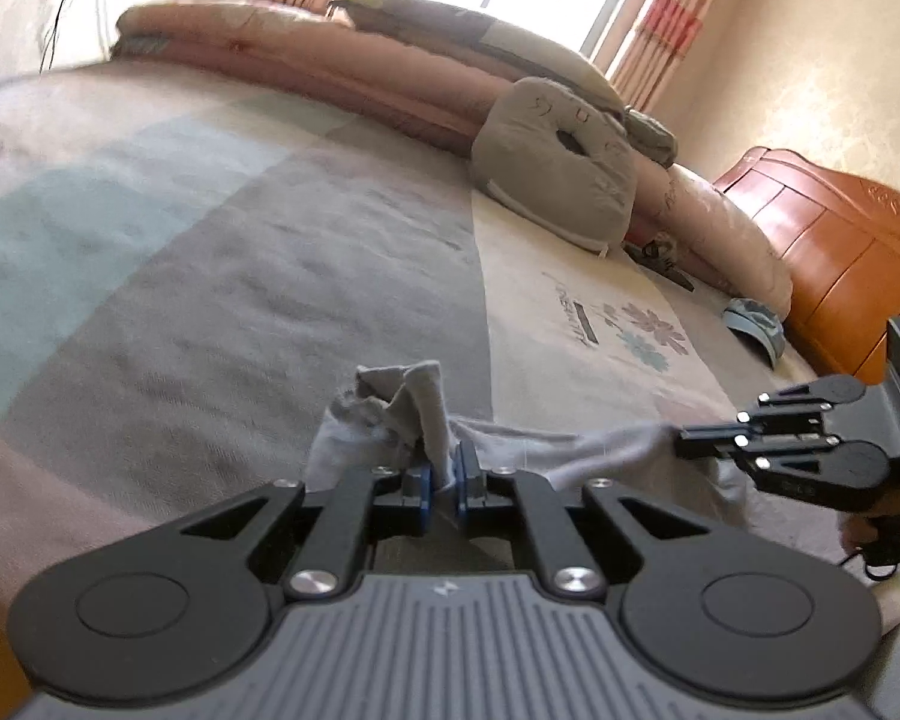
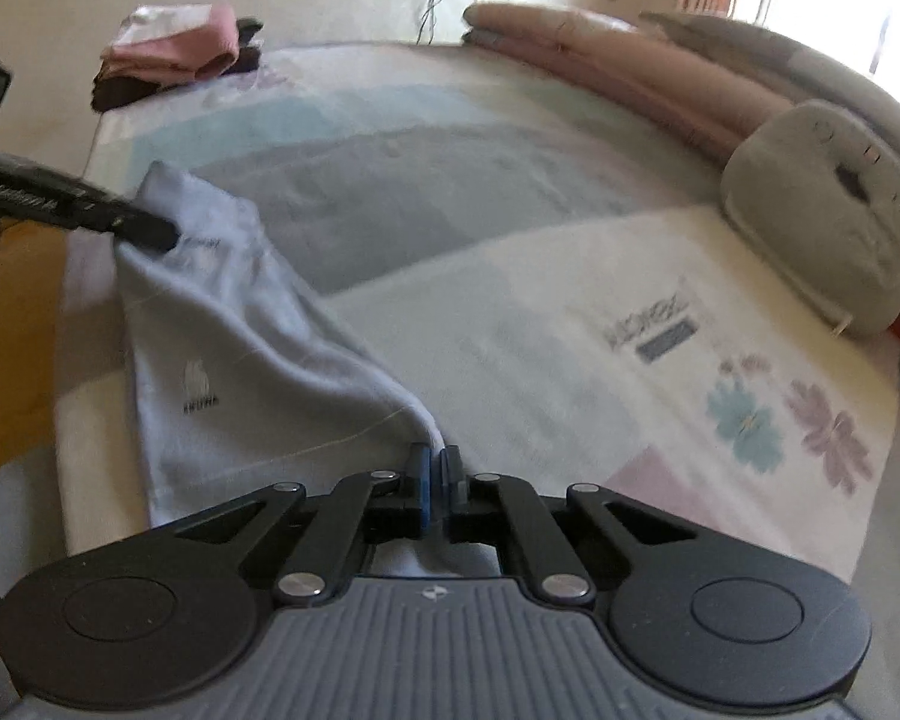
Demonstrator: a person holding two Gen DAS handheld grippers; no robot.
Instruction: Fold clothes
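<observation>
A light grey garment with a small printed logo is stretched between both grippers above the bed. In the right wrist view my right gripper is shut on one corner of it, and my left gripper comes in from the left, clamped on the far corner. In the left wrist view my left gripper is shut on a bunched edge of the garment. The fabric runs rightward to my right gripper, which pinches its other end. The lower part of the garment hangs out of sight.
The bed sheet carries colour blocks and a flower print. Rolled pink quilts and a grey pillow line the far side by an orange wooden headboard. A stack of folded clothes sits at the far left corner.
</observation>
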